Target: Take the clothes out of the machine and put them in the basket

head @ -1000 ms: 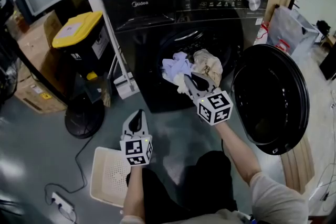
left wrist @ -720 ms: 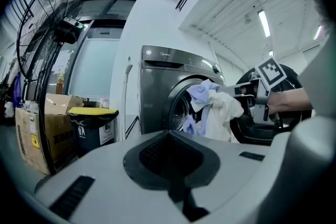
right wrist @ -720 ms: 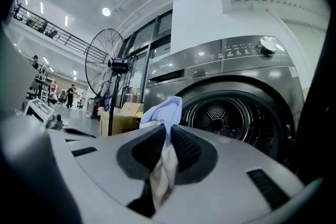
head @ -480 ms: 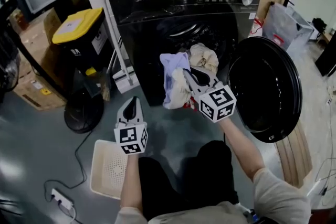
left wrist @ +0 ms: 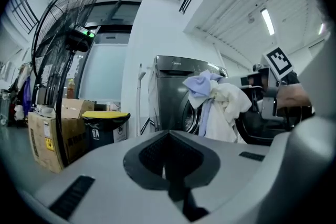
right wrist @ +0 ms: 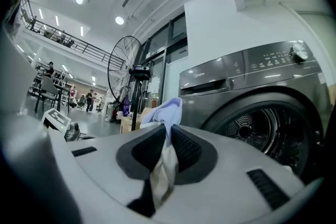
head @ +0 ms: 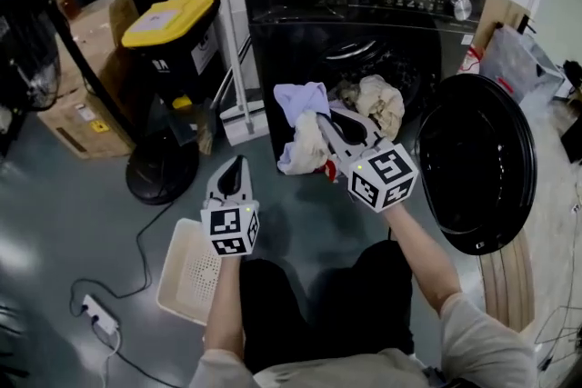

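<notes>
My right gripper (head: 323, 130) is clenched on a bundle of lilac and white cloth (head: 300, 127). In the right gripper view a thin fold runs up between the ribbed pads, and the rest hangs free in front of the jaws. The bundle is out of the drum, in the air just ahead of the black front-loading washing machine (head: 364, 4), whose round door (head: 477, 164) stands swung open at the right. A beige crumpled garment (head: 380, 102) sits at the lip of the drum opening, not yet picked.

My left gripper (head: 236, 168) is closed with nothing between its jaws, held level over the grey floor. Below it the white perforated plastic basket (head: 186, 282) sits on the floor by my left knee, well apart from the bundle.

I judge the carry to be the risky part. Only a narrow fold is pinched, so a quick swing across my body could pull it free. The bundle looks like two pieces, and the white one may only be draped along, so it could drop short of the basket. The hanging tail could also drag on the floor. The beige garment may tumble out unattended.
</notes>
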Demonstrator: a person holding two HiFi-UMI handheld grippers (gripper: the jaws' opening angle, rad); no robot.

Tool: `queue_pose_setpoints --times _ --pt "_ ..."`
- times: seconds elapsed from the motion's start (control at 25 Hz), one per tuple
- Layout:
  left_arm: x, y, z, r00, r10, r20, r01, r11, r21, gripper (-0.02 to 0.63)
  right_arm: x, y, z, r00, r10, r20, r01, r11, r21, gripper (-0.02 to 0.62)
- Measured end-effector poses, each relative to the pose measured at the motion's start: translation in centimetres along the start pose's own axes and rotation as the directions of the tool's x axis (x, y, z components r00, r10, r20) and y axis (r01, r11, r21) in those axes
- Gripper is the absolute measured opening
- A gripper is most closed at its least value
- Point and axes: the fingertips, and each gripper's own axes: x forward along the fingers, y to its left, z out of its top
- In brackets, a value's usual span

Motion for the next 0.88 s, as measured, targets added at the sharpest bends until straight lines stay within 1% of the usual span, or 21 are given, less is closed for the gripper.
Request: queue_pose_setpoints --times 0.12,0.24,0.36,0.52,0.6,0.72,0.88 --pt "-1.5 2.5 0.1 0.999 0.050 -0.003 -0.050 0.999 0.002 0.018 1.8 2.9 1.3 0.997 0.069 0.027 -0.069 0.998 0.003 0.055" --pt "-3.5 4.7 0.3 0.995 0.102 0.003 -0.102 0.995 0.003 0.018 3.5 6.5 2.5 0.987 0.153 0.051 -0.153 0.988 0.006 0.055" --pt "-5.6 7.2 0.0 0.987 0.160 -0.006 -0.160 0.987 0.012 0.018 5.2 10.0 3.6 0.969 0.233 0.085 -0.234 0.972 0.004 0.055" --pt "-8.7 11.1 -0.8 0.974 0.226 -0.020 -0.225 0.974 0.018 0.018 7.3 14.4 5.1 0.943 0.307 0.132 -0.312 0.950 0.018 0.055" --pt "-10.8 13.0 -1.0 0.960 0.277 -0.029 -0.277 0.961 0.024 0.018 8.3 16.7 6.0 0.922 0.352 0.158 -0.361 0.932 0.032 0.055" --pt "-13.9 14.9 -1.3 0.937 0.348 -0.041 -0.347 0.937 0.029 0.018 8.9 19.9 7.4 0.885 0.421 0.199 -0.438 0.898 0.048 0.055" --pt "-17.3 17.1 -1.5 0.905 0.424 -0.042 -0.423 0.906 0.026 0.018 9.4 23.9 8.9 0.834 0.498 0.239 -0.522 0.851 0.048 0.055"
